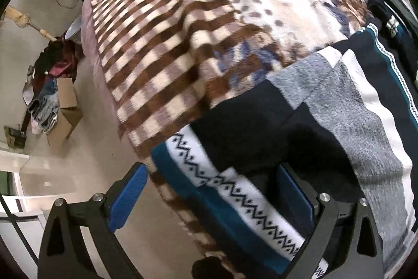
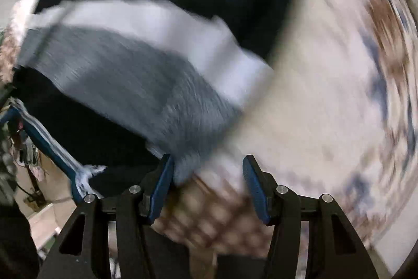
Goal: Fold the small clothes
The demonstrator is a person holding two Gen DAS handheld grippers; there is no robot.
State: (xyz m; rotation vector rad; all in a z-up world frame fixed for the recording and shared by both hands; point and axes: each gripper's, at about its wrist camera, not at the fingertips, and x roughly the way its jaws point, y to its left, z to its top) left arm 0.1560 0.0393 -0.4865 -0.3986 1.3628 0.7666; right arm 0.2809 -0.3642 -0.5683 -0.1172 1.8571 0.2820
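- A small sweater (image 1: 313,106), dark blue with grey, white and zigzag bands, lies on the bed's checked blanket (image 1: 162,49), near the edge.
- The left tool (image 1: 211,198) is spread wide over the zigzag hem, pinching nothing.
- The right tool (image 2: 207,182) is spread too. The grey corner touches one pad; it is not pinched.
- The folding looks just begun. Next, each tool needs to pinch an edge and lift it over.

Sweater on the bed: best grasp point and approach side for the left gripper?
Take the patterned hem band of the sweater, coming from above at the bed's near edge. That band lies flat on the blanket as a free edge, already between the open left gripper's pads.
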